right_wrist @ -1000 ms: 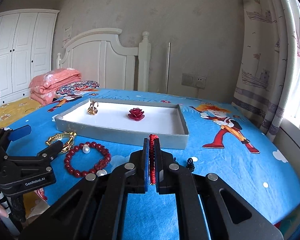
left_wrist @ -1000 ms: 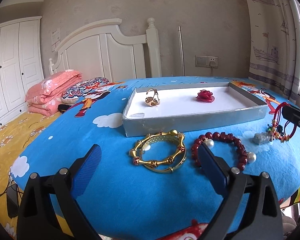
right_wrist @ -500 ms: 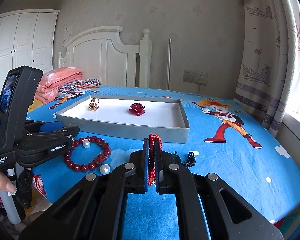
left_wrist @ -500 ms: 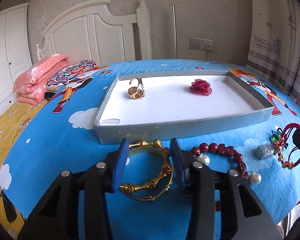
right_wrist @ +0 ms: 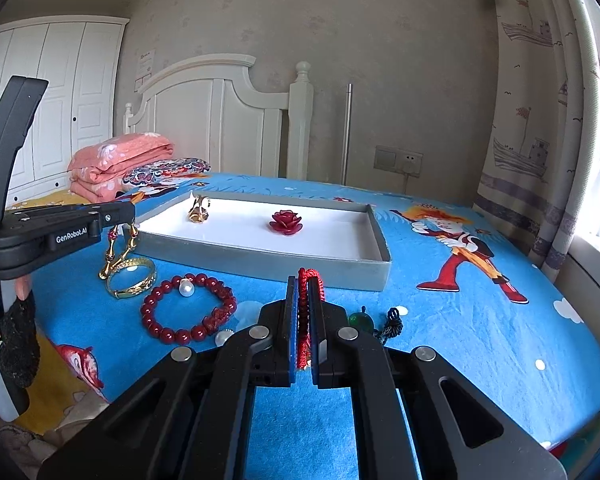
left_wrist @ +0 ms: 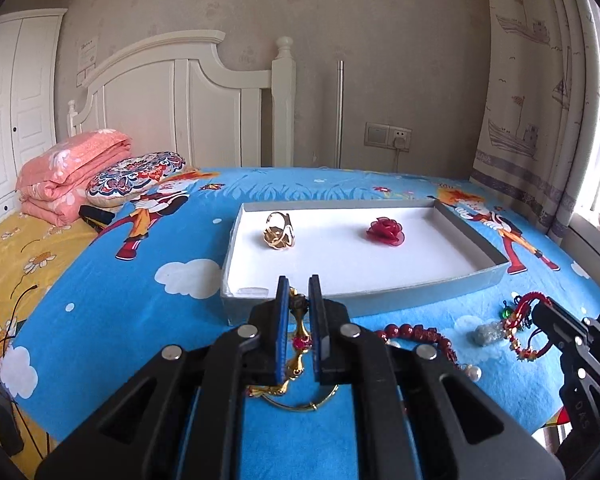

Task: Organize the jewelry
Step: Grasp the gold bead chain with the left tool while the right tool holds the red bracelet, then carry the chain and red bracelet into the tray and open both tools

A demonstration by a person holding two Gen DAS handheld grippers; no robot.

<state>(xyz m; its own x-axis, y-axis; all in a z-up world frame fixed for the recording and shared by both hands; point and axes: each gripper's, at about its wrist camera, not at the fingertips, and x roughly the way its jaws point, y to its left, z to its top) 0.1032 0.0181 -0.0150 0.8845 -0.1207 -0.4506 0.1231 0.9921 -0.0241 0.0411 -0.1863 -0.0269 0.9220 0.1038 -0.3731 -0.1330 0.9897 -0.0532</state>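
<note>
My left gripper (left_wrist: 299, 292) is shut on a gold bamboo-link bracelet (left_wrist: 298, 344) and lifts one side of it off the blue bedspread; the right wrist view shows it hanging (right_wrist: 120, 256) from the left gripper (right_wrist: 124, 216). My right gripper (right_wrist: 303, 292) is shut on a red cord bracelet (right_wrist: 310, 280), seen with its charms in the left wrist view (left_wrist: 520, 320). A grey tray with a white floor (left_wrist: 380, 300) holds a gold ring (left_wrist: 279, 232) and a red rose piece (left_wrist: 386, 232). A red bead bracelet (right_wrist: 188, 308) lies in front of the tray.
A second gold bangle (right_wrist: 134, 284) lies on the bedspread under the lifted one. A folded pink quilt (left_wrist: 68, 168) and a patterned pillow (left_wrist: 136, 178) sit at the headboard. A curtain (left_wrist: 540, 100) hangs on the right.
My left gripper moved forward, closed on the gold bracelet and lifted it. My right gripper stayed shut on the red cord bracelet.
</note>
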